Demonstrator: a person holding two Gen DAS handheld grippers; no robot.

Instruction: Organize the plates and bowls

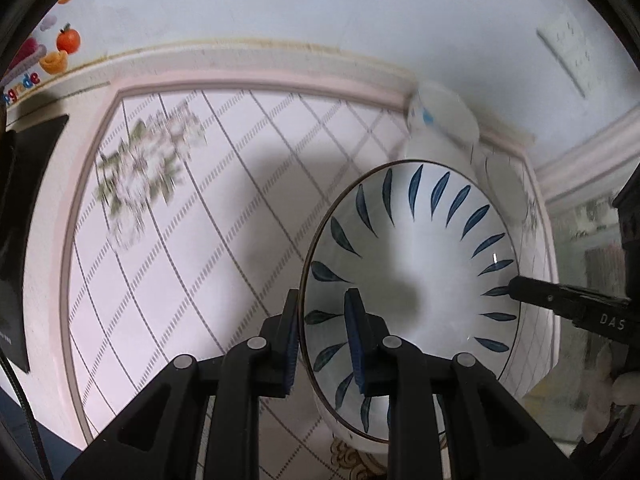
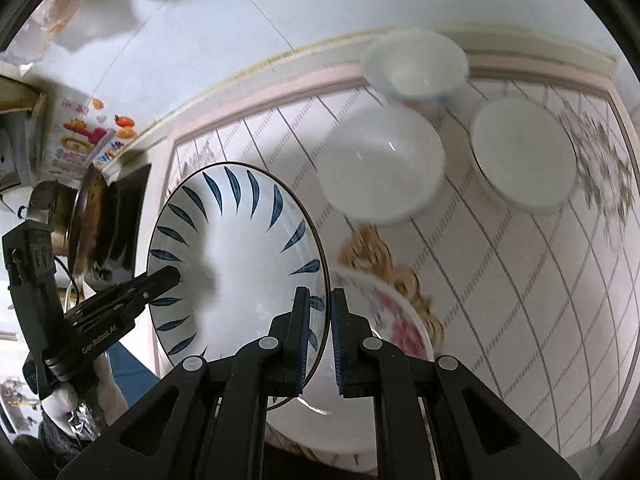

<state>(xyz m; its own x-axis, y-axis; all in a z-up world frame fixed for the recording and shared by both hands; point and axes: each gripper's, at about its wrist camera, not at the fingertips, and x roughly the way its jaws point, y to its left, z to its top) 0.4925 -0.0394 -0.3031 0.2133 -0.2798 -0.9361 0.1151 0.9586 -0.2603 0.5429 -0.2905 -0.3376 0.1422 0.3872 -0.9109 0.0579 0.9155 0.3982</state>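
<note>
A white bowl with blue leaf strokes inside [image 1: 416, 276] is held off the table by both grippers. My left gripper [image 1: 324, 308] is shut on its near rim, one finger inside and one outside. My right gripper [image 2: 320, 300] is shut on the opposite rim of the same bowl [image 2: 240, 264]. Each gripper's tip shows in the other view, the right one in the left wrist view [image 1: 520, 286] and the left one in the right wrist view [image 2: 168, 276]. Three plain white bowls [image 2: 382, 166] [image 2: 524, 156] [image 2: 414, 66] sit on the table beyond. A floral plate [image 2: 396, 320] lies under my right gripper.
The table has a pink checked cloth [image 1: 192, 264] against a pale wall [image 1: 320, 4]. A metal pot [image 2: 86, 220] and a black object [image 1: 28, 220] stand at the table's end. A wall socket [image 1: 568, 52] is at the right.
</note>
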